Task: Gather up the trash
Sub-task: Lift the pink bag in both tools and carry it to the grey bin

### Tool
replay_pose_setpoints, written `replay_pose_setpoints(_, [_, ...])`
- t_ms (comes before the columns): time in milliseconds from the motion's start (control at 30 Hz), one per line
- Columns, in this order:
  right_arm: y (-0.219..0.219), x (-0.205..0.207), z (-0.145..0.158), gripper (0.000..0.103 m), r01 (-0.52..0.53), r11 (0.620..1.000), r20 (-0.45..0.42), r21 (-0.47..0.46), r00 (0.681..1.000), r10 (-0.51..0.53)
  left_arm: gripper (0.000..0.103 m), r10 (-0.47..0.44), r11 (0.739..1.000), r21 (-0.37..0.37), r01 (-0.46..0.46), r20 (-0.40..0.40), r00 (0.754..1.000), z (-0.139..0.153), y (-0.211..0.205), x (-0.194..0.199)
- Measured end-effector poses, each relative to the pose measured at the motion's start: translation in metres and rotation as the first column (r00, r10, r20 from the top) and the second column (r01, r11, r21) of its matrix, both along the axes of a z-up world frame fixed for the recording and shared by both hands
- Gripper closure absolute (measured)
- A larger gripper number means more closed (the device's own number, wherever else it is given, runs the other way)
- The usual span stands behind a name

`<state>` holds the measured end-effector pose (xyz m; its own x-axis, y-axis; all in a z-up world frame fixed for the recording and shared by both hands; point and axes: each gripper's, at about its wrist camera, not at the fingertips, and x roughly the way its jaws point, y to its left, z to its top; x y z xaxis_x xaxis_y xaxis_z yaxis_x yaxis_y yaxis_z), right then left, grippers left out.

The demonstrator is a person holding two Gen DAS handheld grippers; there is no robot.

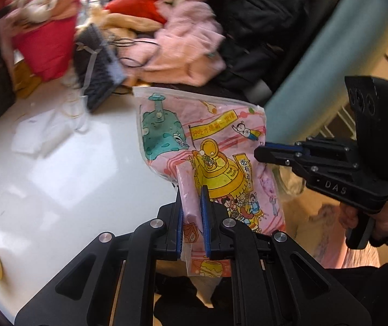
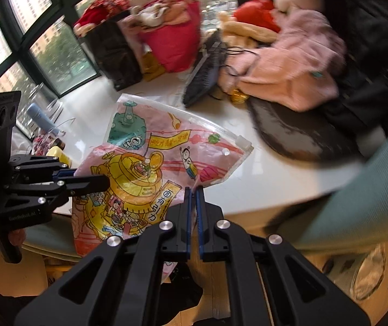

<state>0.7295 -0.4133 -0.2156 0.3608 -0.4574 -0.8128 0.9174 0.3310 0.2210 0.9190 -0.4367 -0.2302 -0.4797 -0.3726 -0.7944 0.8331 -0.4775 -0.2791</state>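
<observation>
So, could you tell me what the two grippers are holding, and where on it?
Both hold the pink cartoon zip bag: the left gripper pinches a fold at its lower edge, the right gripper its side edge.

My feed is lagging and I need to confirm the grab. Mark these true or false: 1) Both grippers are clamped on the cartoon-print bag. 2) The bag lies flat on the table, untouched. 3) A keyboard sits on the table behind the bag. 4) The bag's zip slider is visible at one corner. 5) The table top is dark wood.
1) True. The left gripper and the right gripper each pinch the cartoon-print bag.
2) False. It is held between both grippers, near the table edge.
3) True. The keyboard lies tilted among the clothes.
4) True. The zip slider shows at the corner.
5) False. The table is glossy white.
</observation>
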Motion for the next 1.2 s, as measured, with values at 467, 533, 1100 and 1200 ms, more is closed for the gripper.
replay_pose_setpoints(467, [0.116,-0.194,-0.008,0.097,0.208,0.978,-0.009,0.019,0.978,-0.208,0.093,-0.231,0.972,0.034,0.231,0.010,0.973,-0.012,0.080,-0.213])
replay_pose_setpoints(533, [0.135,-0.225,-0.007,0.097,0.243,0.970,-0.018,0.021,0.970,-0.242,0.093,-0.264,0.964,0.038,0.264,0.003,0.964,-0.014,0.090,-0.239])
replay_pose_setpoints(1100, [0.279,-0.413,0.004,0.097,0.716,0.697,-0.040,0.028,0.698,-0.715,0.093,-0.728,0.684,0.051,0.728,-0.016,0.685,-0.023,0.165,-0.489])
replay_pose_setpoints(1200, [0.288,-0.427,0.005,0.097,0.761,0.648,-0.042,0.026,0.649,-0.760,0.093,-0.774,0.632,0.051,0.773,-0.014,0.633,-0.026,0.166,-0.518])
